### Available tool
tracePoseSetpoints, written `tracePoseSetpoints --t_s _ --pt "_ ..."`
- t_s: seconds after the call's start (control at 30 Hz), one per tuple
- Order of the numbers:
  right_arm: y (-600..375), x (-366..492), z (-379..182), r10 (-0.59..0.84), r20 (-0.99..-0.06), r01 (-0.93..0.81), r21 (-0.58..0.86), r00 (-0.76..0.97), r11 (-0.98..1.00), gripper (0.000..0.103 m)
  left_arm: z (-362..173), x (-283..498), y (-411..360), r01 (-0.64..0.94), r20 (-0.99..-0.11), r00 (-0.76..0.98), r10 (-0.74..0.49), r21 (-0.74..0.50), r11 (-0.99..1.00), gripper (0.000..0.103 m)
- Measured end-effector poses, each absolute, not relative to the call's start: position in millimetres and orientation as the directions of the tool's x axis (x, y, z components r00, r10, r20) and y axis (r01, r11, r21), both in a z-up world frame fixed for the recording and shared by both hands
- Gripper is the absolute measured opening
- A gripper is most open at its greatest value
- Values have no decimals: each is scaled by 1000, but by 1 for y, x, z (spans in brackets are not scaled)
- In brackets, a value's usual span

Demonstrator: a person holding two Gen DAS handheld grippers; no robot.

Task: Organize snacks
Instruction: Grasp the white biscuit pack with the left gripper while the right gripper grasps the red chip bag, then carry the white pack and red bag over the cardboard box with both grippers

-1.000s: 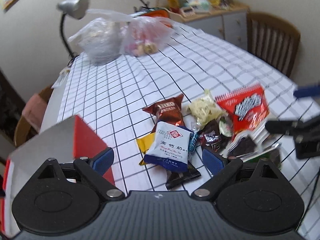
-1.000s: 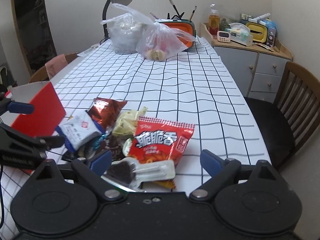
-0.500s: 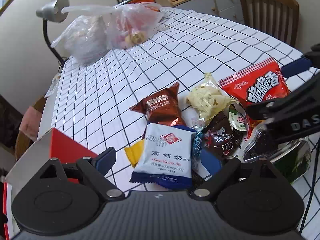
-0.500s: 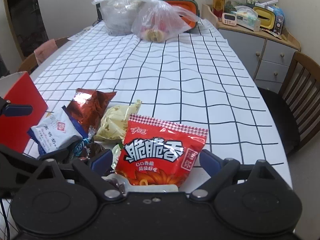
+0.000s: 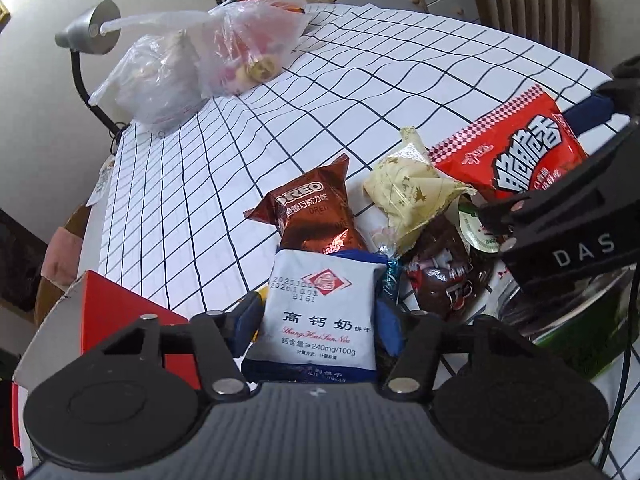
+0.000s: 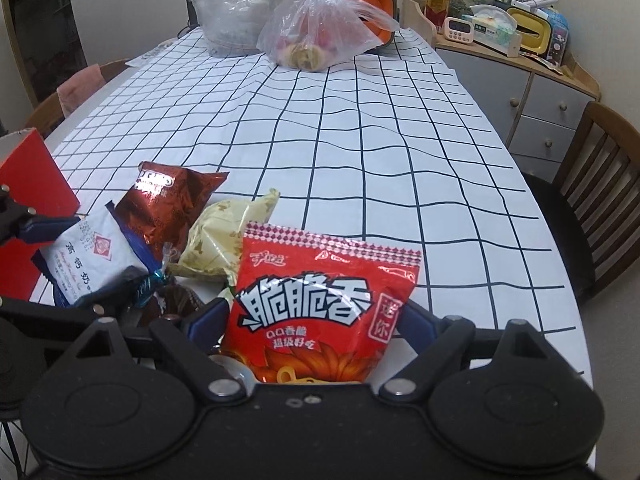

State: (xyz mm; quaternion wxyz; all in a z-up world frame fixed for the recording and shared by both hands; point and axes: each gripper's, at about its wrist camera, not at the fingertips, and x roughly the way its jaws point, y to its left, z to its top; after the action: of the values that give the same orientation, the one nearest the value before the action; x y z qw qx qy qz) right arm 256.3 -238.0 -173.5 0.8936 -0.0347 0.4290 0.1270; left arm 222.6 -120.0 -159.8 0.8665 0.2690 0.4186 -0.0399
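Biscuit packet [image 5: 320, 316] between left gripper [image 5: 318, 320] fingers

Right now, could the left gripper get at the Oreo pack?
Probably not directly. The left gripper has its fingers around the white biscuit pack, which lies between it and the Oreo pack and overlaps the Oreo's near end. It would have to clear that first.

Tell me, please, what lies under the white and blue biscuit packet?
The white biscuit packet overlaps the brown Oreo pack's lower end, with a yellow sliver at its left edge. Anything else beneath is hidden.
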Motion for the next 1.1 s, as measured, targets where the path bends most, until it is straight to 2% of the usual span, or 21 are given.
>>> tracePoseSetpoints --t_s 0.13,0.43,0.73,1.1 --pt "-240 255 -172 205 -772 -253 59 602 966 83 -158 225 -117 268 -748 643 164 420 867 49" --pt "-246 248 -167 221 -755 -260 70 617 963 72 -152 222 -115 209 -753 635 175 386 899 47" --pt "-260 239 -150 240 -716 -247 96 656 964 71 -132 208 -105 124 -748 641 171 322 939 47" --pt "-265 224 -101 297 -648 -298 112 701 948 71 -89 182 -82 15 -734 664 143 205 979 47"
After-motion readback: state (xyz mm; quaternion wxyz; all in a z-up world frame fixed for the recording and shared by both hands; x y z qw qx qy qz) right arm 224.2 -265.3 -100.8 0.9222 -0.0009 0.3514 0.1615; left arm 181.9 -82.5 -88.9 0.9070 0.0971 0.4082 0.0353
